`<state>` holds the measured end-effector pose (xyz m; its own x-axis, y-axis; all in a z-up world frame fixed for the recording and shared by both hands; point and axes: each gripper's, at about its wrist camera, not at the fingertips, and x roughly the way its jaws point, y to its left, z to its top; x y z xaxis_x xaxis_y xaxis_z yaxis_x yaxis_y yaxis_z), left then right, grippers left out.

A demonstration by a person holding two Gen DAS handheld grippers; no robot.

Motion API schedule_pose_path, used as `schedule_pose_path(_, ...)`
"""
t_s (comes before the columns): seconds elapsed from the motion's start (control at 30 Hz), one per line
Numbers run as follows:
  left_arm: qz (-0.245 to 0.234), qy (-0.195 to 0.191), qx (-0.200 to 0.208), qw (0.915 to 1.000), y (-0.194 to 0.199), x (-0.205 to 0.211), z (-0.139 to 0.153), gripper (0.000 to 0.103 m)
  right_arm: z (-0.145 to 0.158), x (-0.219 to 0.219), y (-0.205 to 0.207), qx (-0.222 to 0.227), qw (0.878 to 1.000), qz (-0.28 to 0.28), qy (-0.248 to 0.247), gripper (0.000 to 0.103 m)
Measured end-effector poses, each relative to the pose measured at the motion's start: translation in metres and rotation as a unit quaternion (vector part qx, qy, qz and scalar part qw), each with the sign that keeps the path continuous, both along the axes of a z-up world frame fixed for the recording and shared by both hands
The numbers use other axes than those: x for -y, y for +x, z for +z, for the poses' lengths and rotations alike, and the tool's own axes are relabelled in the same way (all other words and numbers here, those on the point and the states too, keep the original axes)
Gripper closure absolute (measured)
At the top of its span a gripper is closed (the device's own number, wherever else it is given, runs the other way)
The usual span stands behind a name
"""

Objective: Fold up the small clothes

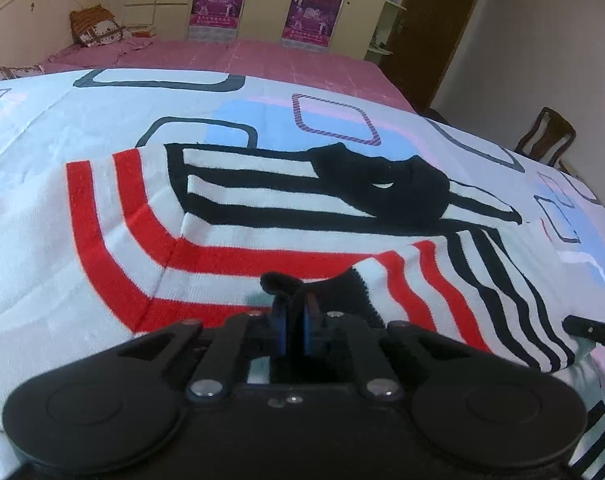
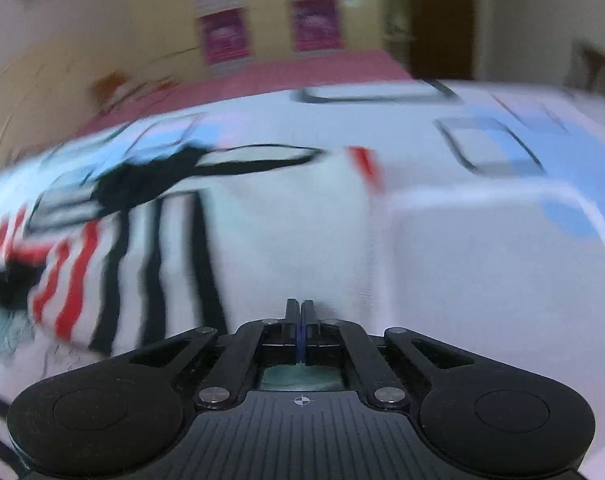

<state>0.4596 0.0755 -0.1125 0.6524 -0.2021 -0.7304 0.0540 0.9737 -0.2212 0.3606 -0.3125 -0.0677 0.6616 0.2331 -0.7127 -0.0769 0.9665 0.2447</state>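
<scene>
White knit garment with red and black stripes (image 1: 238, 216) lies flat on patterned bedsheet (image 1: 42, 120). Left gripper (image 1: 296, 300) pinches its black trim edge. Right gripper (image 2: 299, 312) closed, empty, at garment's white edge.

Your left tongs (image 1: 296, 312) point downward at a slant, their blue pads (image 1: 308, 330) drawn nearly together and pinching a dark fold of the striped garment (image 1: 222, 256). Your right tongs (image 2: 299, 312) tilt down likewise, jaws pressed fully together with nothing visible between them; that view is blurred.
</scene>
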Motion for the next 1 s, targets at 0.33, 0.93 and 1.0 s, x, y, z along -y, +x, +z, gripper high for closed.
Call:
schedule_pose_path(0.33,0.014,-0.036,0.003,0.9993,0.004,-0.012,-0.001,0.084,0.015,0.048,0.068,0.048,0.992,-0.078,0.081,0.06)
schedule_pose_path(0.93,0.055,0.032,0.057,0.9963,-0.01,-0.003,0.014,0.075,0.007,0.052,0.102,0.034,0.997,-0.067,0.0,0.073)
schedule_pose_path(1.0,0.036,0.026,0.078,0.9959,-0.011,0.012,0.029,0.074,0.018,0.038,0.088,0.061,0.998,-0.026,0.009,0.049)
